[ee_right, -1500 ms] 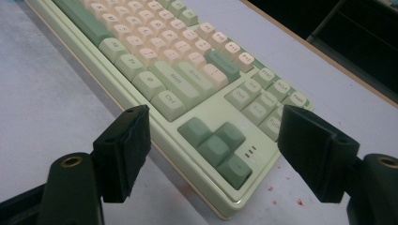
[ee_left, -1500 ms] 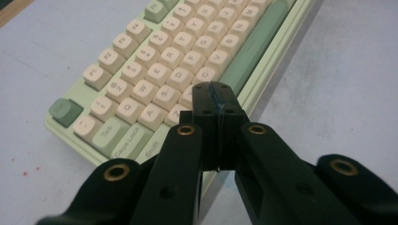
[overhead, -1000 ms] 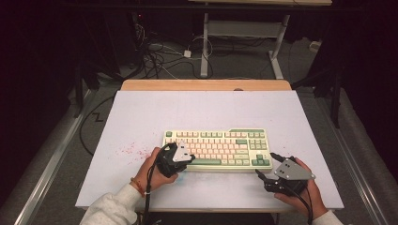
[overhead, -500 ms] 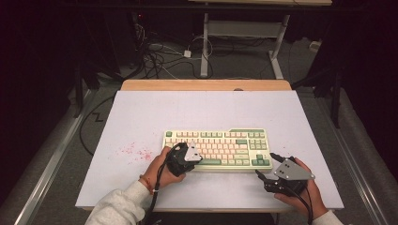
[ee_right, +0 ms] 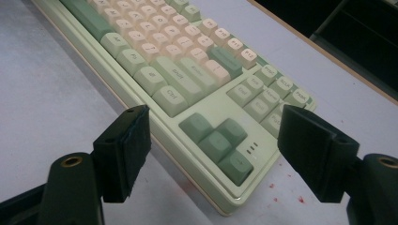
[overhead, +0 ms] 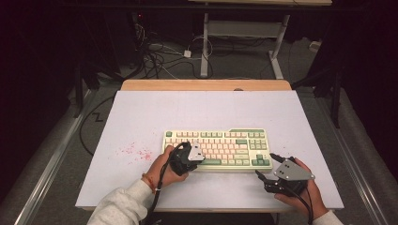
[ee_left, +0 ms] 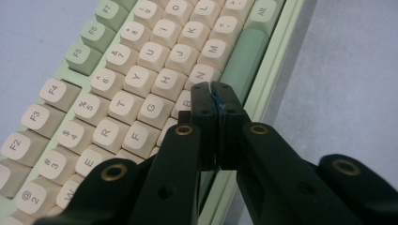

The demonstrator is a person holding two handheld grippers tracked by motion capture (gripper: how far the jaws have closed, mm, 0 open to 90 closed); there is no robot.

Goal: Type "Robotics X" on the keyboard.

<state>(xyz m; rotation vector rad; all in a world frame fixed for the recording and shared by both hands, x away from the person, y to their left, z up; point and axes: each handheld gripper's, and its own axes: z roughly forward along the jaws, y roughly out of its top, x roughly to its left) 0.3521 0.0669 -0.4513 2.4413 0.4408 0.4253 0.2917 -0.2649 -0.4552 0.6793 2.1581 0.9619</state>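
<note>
Cream and sage-green, the mechanical keyboard [overhead: 217, 149] lies flat on the white table [overhead: 202, 112], toward its 6 o'clock edge. The left gripper [overhead: 193, 154] rests over the keyboard's bottom rows at about 7 o'clock of the board; in the left gripper view its jaws are pressed together with nothing between them, tips [ee_left: 215, 93] poised over the B and N keys beside the green spacebar [ee_left: 244, 58]. The right gripper [overhead: 266, 165] waits just off the board's 5 o'clock corner, jaws wide apart and empty, framing the arrow keys [ee_right: 217, 139]. Judging by this, the key-pressing is under way with the closed tips as a poker; whether a key is down I cannot tell. Compared with a second ago, the left gripper has crept rightward along the keys; the right hand has not budged.
</note>
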